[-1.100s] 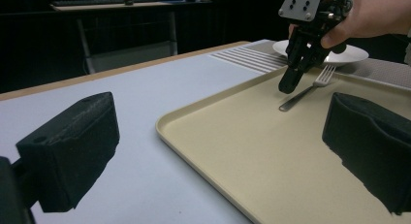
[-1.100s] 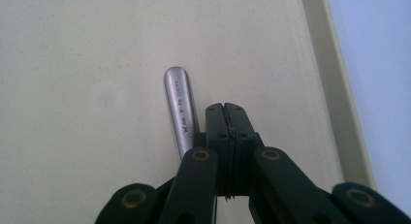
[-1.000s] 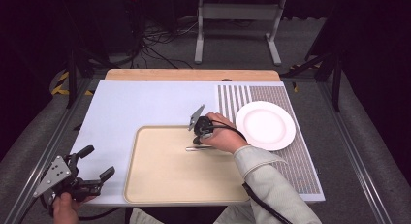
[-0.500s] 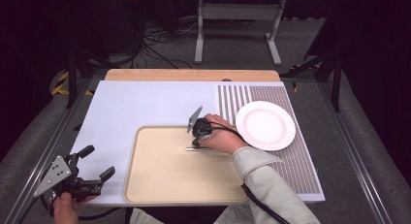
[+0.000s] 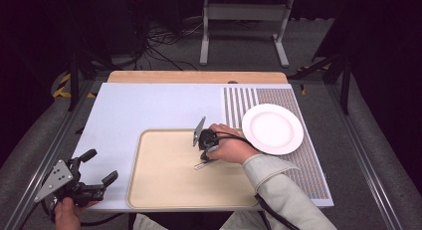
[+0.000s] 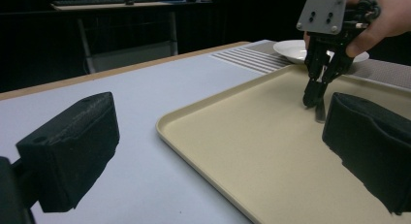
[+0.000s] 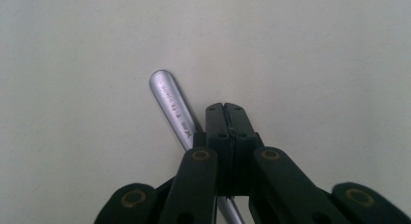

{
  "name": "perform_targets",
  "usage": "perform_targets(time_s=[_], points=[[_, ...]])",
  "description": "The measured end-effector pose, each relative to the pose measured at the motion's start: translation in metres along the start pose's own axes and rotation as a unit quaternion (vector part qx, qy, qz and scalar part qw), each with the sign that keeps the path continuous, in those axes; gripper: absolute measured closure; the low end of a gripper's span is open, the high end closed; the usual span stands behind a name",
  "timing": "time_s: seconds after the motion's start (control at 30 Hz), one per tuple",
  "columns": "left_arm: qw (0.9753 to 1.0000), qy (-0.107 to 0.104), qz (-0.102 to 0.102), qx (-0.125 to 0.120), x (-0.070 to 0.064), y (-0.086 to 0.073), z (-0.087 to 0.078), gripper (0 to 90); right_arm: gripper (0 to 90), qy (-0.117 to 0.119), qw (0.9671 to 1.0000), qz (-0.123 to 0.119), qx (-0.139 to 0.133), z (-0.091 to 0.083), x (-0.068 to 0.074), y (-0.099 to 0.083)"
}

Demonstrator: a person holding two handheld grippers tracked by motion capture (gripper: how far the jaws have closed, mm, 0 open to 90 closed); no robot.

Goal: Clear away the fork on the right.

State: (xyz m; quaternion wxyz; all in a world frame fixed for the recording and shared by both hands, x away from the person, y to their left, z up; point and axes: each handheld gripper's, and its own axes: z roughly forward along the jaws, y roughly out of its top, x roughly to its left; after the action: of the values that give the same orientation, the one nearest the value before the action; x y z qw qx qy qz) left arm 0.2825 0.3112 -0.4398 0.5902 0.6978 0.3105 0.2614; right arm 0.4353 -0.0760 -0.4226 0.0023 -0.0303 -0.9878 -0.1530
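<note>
Your left gripper point(image 5: 97, 176) sits at the near left corner of the surface point(image 5: 149, 105), just off the tray's left edge, with its two jaws spread wide apart and nothing between them; in the left gripper view those two black pads point(image 6: 72, 146) frame the tray. One beige tray point(image 5: 164, 180) lies in the middle of the near half of the surface. On it lies one piece of metal cutlery point(image 7: 172, 105), its rounded handle end showing in the right gripper view; which kind of cutlery it is cannot be told. Your right gripper point(image 5: 205, 154) points down onto the tray, its two jaws pressed together, with the handle passing under them at an angle. One white plate point(image 5: 272, 129) rests to the right, on the striped mat point(image 5: 293, 155), apart from the tray.
</note>
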Motion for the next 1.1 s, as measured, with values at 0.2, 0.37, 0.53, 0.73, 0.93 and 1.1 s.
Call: perform_targets(time_s=[0.2,0.37,0.53,0.73,0.93,1.1], points=[[1.0,-0.001,0.002,0.003,0.0,0.001,0.001,0.5,90.0,0.011,0.9999,-0.004,0.001,-0.002,0.012,-0.009],[1.0,-0.001,0.002,0.002,-0.001,0.001,0.004,0.5,90.0,0.019,0.9998,-0.005,0.01,-0.006,0.02,-0.018],[1.0,-0.004,0.003,0.004,0.0,0.001,0.005,0.5,90.0,0.023,0.9996,-0.003,0.018,-0.01,0.026,-0.027],[1.0,-0.004,0.001,0.001,0.0,0.002,0.008,0.5,90.0,0.027,0.9992,0.003,0.028,-0.014,0.032,-0.038],[1.0,-0.007,0.003,0.0,0.0,0.003,0.01,0.5,90.0,0.028,0.9991,0.004,0.033,-0.018,0.037,-0.049],[1.0,-0.007,0.003,0.002,0.0,0.003,0.009,0.5,90.0,0.032,0.9988,0.009,0.036,-0.02,0.041,-0.055]])
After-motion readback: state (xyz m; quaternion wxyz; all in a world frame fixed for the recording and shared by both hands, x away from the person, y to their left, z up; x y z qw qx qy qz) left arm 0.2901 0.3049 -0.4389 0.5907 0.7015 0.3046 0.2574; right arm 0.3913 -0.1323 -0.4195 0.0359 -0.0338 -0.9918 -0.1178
